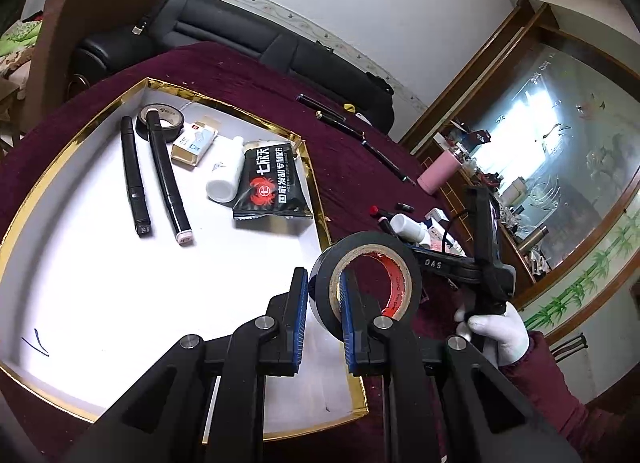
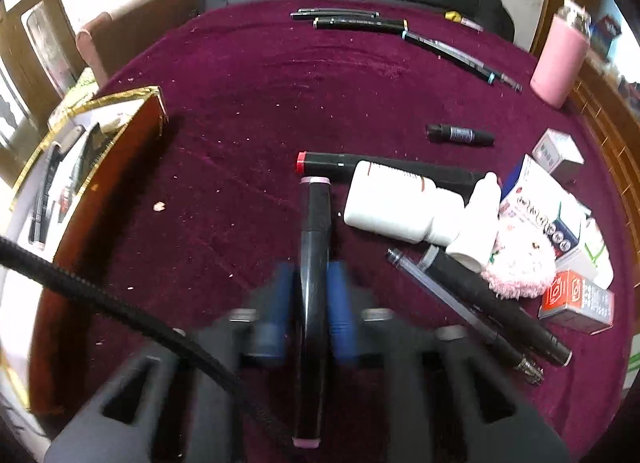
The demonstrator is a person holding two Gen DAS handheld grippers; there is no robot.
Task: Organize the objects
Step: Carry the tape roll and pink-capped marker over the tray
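My left gripper [image 1: 323,290] is shut on a black tape roll [image 1: 366,283], one finger outside the ring and one inside it, held above the right edge of a white gold-rimmed tray [image 1: 120,283]. In the tray lie two black markers [image 1: 136,177], another tape roll [image 1: 160,121], a small box [image 1: 194,145], a white bottle [image 1: 226,175] and a black snack packet [image 1: 272,183]. My right gripper [image 2: 310,291] is shut on a black marker with pink ends [image 2: 314,287] just above the maroon tablecloth [image 2: 248,103]. The right gripper also shows in the left wrist view [image 1: 486,255].
On the cloth to the right lie a white bottle [image 2: 394,207], a red-capped marker [image 2: 384,169], a small dropper bottle [image 2: 478,219], medicine boxes [image 2: 552,219], a pink fluffy item [image 2: 520,263] and pens [image 2: 492,311]. More pens [image 2: 360,21] and a pink flask [image 2: 560,59] are farther back.
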